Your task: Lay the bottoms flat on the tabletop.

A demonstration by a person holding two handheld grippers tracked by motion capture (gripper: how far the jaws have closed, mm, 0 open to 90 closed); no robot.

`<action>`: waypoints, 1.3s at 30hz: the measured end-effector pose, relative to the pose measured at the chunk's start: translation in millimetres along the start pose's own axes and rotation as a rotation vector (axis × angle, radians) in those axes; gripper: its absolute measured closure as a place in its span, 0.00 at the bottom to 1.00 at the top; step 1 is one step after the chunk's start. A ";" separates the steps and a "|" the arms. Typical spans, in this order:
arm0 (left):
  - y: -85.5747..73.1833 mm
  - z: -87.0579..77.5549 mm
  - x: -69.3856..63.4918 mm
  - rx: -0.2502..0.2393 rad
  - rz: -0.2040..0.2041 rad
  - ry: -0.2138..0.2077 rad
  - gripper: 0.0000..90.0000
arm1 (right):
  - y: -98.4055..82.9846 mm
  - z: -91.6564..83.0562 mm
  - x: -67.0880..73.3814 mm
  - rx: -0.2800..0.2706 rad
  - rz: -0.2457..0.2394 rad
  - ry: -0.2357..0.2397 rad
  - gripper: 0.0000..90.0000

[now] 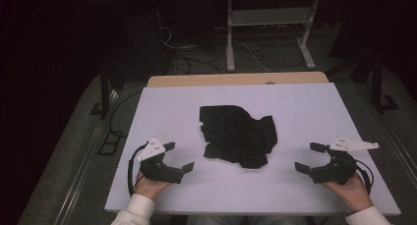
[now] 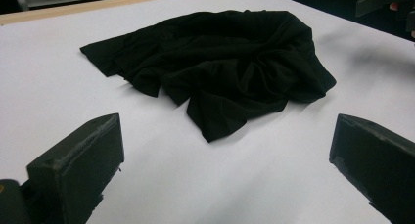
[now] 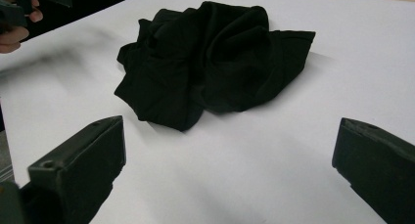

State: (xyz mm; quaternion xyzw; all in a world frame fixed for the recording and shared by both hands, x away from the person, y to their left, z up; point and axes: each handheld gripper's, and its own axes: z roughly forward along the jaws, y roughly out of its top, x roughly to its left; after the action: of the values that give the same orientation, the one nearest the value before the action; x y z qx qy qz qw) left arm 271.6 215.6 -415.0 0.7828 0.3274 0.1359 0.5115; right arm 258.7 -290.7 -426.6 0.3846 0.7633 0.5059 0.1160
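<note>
Open left gripper (image 1: 180,156) and right gripper (image 1: 310,157) flank unlabelled black cloth (image 1: 239,135)

Cloth (image 1: 238,135) mid-table (image 1: 305,102), left gripper (image 1: 178,157) and right gripper (image 1: 311,157) flanking it

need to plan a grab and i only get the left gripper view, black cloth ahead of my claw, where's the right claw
Observer: The high view shows the right claw at the table's right edge, jaws open, apart from the black cloth.
Operator: is the cloth flat on that far side
Observer: No. The right gripper view shows it bunched into a raised, folded heap there.
Operator: how much table is behind it
Observer: In the high view the white tabletop runs on past the cloth to a bare wooden strip along the far edge.
</note>
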 end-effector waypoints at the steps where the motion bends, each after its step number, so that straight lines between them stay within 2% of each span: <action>1: -0.1 -0.1 0.0 0.001 0.001 0.000 0.00 | 0.1 -0.1 -0.1 -0.003 0.000 0.000 0.00; 14: 1.2 1.0 -3.8 0.008 0.009 -0.009 0.00 | 0.6 0.1 3.8 -0.001 -0.018 -0.004 0.00; 21: 3.9 2.4 -8.6 0.024 0.011 0.002 0.00 | 1.5 -1.3 5.8 -0.003 -0.019 -0.017 0.00; 31: 16.2 4.6 -13.3 0.057 0.045 0.006 0.00 | 7.8 -3.5 8.8 0.003 -0.017 -0.028 0.00; 39: 33.6 3.6 -10.6 0.060 0.064 0.006 0.00 | 24.0 -4.1 11.2 0.001 -0.024 -0.016 0.00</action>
State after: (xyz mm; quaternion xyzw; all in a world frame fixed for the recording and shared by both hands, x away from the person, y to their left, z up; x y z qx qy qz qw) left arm 278.2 197.3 -385.4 0.8074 0.3077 0.1448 0.4821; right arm 260.1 -280.9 -401.6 0.3794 0.7671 0.5012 0.1280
